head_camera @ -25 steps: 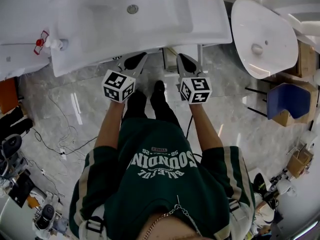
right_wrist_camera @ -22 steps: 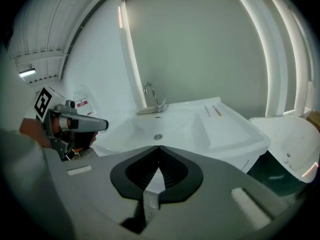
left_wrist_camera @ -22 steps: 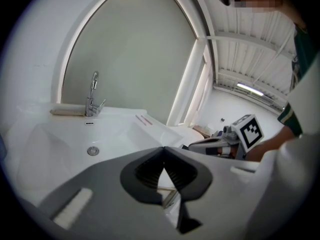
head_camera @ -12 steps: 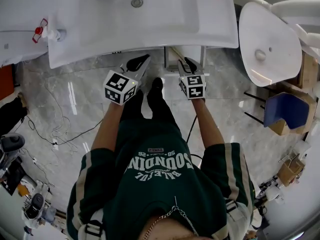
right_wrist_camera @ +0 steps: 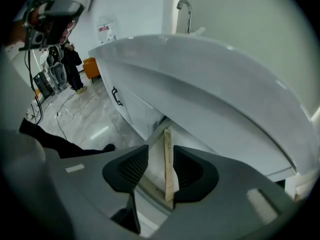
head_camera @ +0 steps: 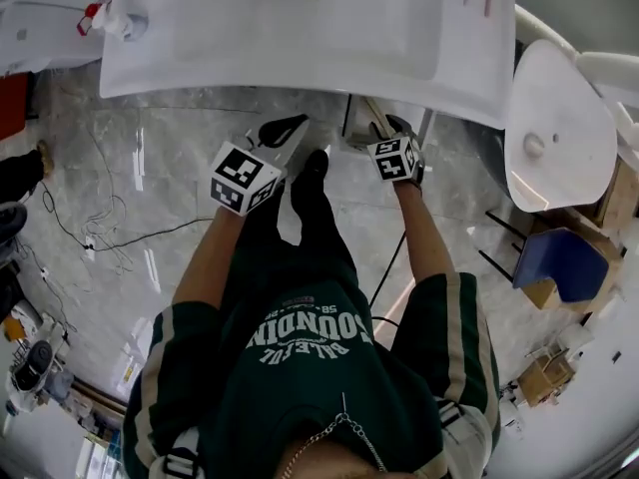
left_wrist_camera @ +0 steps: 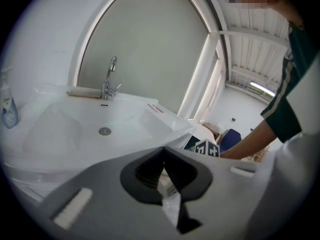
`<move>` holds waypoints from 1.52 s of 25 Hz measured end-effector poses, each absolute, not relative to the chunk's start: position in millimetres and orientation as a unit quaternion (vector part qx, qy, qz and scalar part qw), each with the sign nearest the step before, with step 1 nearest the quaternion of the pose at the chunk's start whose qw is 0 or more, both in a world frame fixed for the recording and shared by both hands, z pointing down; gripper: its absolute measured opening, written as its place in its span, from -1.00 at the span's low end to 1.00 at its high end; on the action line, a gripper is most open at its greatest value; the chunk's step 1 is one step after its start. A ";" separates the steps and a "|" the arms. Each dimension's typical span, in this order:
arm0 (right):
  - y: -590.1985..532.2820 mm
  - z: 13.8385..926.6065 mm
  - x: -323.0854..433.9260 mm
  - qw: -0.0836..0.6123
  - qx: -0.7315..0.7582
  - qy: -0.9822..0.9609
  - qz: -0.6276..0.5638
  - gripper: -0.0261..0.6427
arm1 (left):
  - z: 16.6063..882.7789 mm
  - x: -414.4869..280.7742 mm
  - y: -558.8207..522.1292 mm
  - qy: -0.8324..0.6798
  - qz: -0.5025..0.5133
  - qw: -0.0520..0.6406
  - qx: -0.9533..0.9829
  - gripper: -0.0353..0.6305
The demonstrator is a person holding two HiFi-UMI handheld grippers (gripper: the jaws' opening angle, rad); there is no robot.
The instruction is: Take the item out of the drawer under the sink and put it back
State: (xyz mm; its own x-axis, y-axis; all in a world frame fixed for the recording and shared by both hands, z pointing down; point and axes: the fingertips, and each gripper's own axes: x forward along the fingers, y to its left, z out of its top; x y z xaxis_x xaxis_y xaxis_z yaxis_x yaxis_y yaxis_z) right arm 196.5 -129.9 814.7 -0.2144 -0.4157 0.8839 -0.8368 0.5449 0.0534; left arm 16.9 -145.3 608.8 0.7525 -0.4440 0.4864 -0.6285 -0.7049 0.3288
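In the head view the sink (head_camera: 300,58) ran off the frame at 12 o'clock and hid whatever lay beneath it. The tips of the right gripper (head_camera: 381,126) were tucked under its rim at 1 o'clock. In the right gripper view a thin board (right_wrist_camera: 168,159) stood between the jaws with its lower end lost behind the gripper's body, and whether either jaw touched it could not be told; in the left gripper view a bottle (left_wrist_camera: 7,109) was clipped by the edge at 9 o'clock.
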 end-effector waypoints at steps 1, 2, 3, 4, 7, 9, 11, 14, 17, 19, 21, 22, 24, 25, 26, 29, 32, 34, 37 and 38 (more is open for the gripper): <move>-131.1 824.6 197.9 0.478 0.412 -0.744 0.222 -0.53 | 612.4 14.5 -144.4 -0.300 0.190 0.246 0.902 -0.74; -132.4 834.8 199.1 0.489 0.404 -0.741 0.220 -0.53 | 615.5 11.8 -143.9 -0.304 0.191 0.248 0.900 -0.74; -133.5 845.2 199.9 0.499 0.397 -0.738 0.219 -0.53 | 618.4 8.7 -143.4 -0.308 0.192 0.250 0.898 -0.74; -134.1 855.4 200.4 0.508 0.391 -0.735 0.220 -0.53 | 621.4 5.5 -142.7 -0.312 0.193 0.252 0.896 -0.74; -133.5 883.7 205.5 0.533 0.378 -0.724 0.222 -0.53 | 631.3 -2.0 -139.3 -0.320 0.195 0.259 0.890 -0.74; -133.7 898.7 210.7 0.547 0.373 -0.716 0.222 -0.53 | 637.0 -6.8 -136.5 -0.324 0.196 0.263 0.887 -0.74; -133.6 910.1 212.3 0.558 0.369 -0.710 0.219 -0.53 | 642.2 -14.1 -132.2 -0.328 0.200 0.267 0.884 -0.74; -132.6 925.7 215.1 0.577 0.360 -0.701 0.217 -0.53 | 650.3 -24.9 -126.9 -0.335 0.206 0.273 0.878 -0.74; -131.8 939.9 217.2 0.590 0.350 -0.693 0.222 -0.53 | 656.3 -33.1 -123.1 -0.342 0.210 0.279 0.873 -0.74; -132.6 945.4 220.2 0.598 0.347 -0.687 0.224 -0.53 | 660.2 -35.6 -120.9 -0.345 0.210 0.283 0.870 -0.74; -133.3 949.3 221.6 0.604 0.346 -0.681 0.226 -0.54 | 665.1 -37.6 -119.1 -0.346 0.211 0.286 0.868 -0.74; -133.0 950.9 222.0 0.607 0.345 -0.680 0.225 -0.54 | 667.7 -38.1 -117.7 -0.346 0.212 0.288 0.867 -0.74; -132.0 954.5 224.2 0.613 0.343 -0.676 0.223 -0.54 | 671.4 -37.8 -115.0 -0.347 0.212 0.291 0.866 -0.74; -131.4 956.5 225.8 0.616 0.342 -0.673 0.224 -0.54 | 672.5 -37.8 -114.4 -0.347 0.212 0.292 0.865 -0.74; -131.0 958.6 227.3 0.620 0.343 -0.669 0.225 -0.55 | 673.4 -38.3 -114.4 -0.348 0.212 0.293 0.865 -0.74; -133.9 960.0 232.5 0.630 0.349 -0.657 0.224 -0.74 | 675.5 -41.5 -116.6 -0.349 0.214 0.293 0.864 -0.74; -136.2 952.3 235.2 0.633 0.356 -0.651 0.221 -0.78 | 675.1 -45.8 -118.2 -0.352 0.213 0.294 0.863 -0.74; -133.7 946.5 237.6 0.633 0.355 -0.652 0.219 -0.78 | 672.3 -44.9 -118.4 -0.355 0.209 0.296 0.862 -0.74; -131.2 937.1 244.1 0.635 0.356 -0.652 0.212 -0.79 | 664.6 -36.1 -120.2 -0.353 0.201 0.294 0.865 -0.74; -130.4 933.3 245.4 0.635 0.357 -0.652 0.211 -0.79 | 661.7 -33.2 -120.2 -0.351 0.199 0.293 0.867 -0.74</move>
State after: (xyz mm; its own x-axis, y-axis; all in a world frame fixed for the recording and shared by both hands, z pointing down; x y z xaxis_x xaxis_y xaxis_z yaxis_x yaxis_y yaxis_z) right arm 245.4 -130.4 933.3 0.0602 -0.1974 0.9785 -0.7335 0.6561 0.1775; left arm -33.2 -120.2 661.7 0.6740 -0.4921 0.5510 -0.7256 -0.5813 0.3683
